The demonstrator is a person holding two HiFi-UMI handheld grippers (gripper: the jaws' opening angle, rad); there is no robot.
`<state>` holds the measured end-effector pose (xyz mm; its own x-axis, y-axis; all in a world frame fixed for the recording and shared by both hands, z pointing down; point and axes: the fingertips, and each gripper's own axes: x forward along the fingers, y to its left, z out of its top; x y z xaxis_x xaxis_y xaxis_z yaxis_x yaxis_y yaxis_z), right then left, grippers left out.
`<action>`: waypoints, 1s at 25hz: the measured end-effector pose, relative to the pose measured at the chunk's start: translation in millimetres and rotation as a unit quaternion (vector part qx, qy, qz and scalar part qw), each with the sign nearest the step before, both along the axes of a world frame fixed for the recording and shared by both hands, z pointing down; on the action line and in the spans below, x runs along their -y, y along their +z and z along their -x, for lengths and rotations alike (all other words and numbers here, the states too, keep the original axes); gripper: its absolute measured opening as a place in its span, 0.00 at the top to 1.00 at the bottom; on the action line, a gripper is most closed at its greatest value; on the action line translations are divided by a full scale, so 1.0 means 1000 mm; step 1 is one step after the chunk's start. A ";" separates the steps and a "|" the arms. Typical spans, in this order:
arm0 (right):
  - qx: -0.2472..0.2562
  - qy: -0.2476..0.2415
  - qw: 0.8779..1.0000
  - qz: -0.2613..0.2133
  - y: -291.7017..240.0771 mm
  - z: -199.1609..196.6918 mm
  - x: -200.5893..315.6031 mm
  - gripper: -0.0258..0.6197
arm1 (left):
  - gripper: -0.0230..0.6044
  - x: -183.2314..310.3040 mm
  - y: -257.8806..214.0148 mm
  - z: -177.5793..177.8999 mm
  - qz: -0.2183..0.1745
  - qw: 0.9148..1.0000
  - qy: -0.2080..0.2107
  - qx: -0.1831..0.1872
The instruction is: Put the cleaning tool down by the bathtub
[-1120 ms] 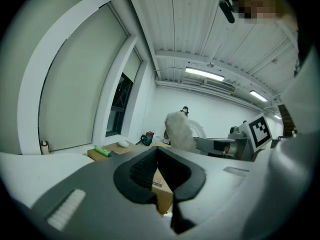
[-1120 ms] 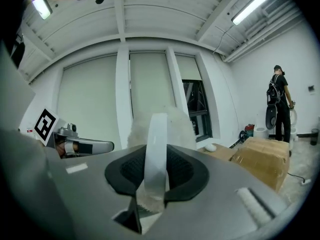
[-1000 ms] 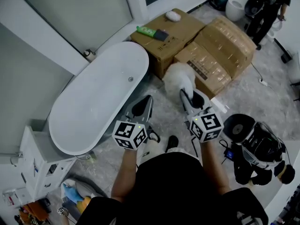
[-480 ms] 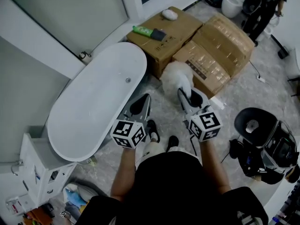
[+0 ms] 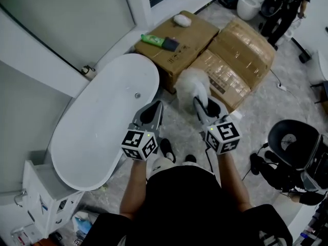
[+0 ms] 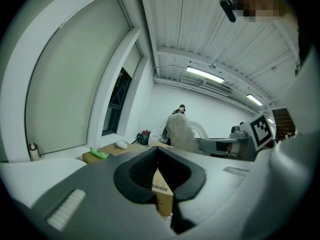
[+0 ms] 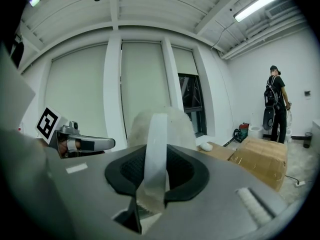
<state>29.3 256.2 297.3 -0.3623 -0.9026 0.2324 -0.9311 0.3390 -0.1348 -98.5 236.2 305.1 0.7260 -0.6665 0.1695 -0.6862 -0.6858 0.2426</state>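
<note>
A white oval bathtub (image 5: pixel 82 137) stands on the floor to my left. The cleaning tool (image 5: pixel 192 86) is a fluffy white duster on a pale flat handle (image 7: pixel 155 149). My right gripper (image 5: pixel 202 104) is shut on that handle and holds the fluffy head up and forward, over the floor between the tub's end and the boxes. The left gripper (image 5: pixel 155 106) hangs beside the tub's right rim with its tips together and nothing in them. From the left gripper view the duster (image 6: pixel 181 131) shows off to the right.
Large cardboard boxes (image 5: pixel 177 37) (image 5: pixel 241 50) lie just beyond the tub; a green bottle (image 5: pixel 152 40) and a small white object (image 5: pixel 182 19) rest on one. A black swivel chair (image 5: pixel 294 147) is at right, a person (image 5: pixel 287 4) at the far right, a white cabinet (image 5: pixel 41 204) at lower left.
Both grippers keep their pose and the right one keeps the duster. The view has drifted, so tub and boxes sit slightly lower left, and the black chair at right has shifted.
</note>
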 end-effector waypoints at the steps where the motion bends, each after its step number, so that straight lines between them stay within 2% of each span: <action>1: 0.000 0.002 1.000 -0.001 -0.001 0.001 0.007 0.82 | 0.97 0.007 -0.001 0.002 -0.001 1.000 0.002 -0.001; 7: 0.002 0.011 1.000 -0.009 -0.010 0.015 0.052 0.82 | 0.97 0.049 -0.008 0.015 -0.006 1.000 0.011 -0.005; 14: 0.002 0.017 1.000 -0.009 -0.009 0.048 0.091 0.82 | 0.97 0.087 -0.002 0.052 -0.003 1.000 0.011 -0.004; 19: 0.000 0.016 1.000 -0.001 -0.002 0.068 0.105 0.82 | 0.97 0.106 0.003 0.071 0.003 1.000 0.010 -0.007; 25: -0.001 0.022 1.000 0.011 0.003 0.072 0.111 0.82 | 0.97 0.112 0.004 0.073 0.007 1.000 0.019 -0.008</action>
<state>-43.0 145.6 300.7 -0.3215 -0.9122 0.2540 -0.9454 0.2944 -0.1394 -171.7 123.8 309.1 0.7538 -0.6357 0.1664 -0.6553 -0.7083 0.2625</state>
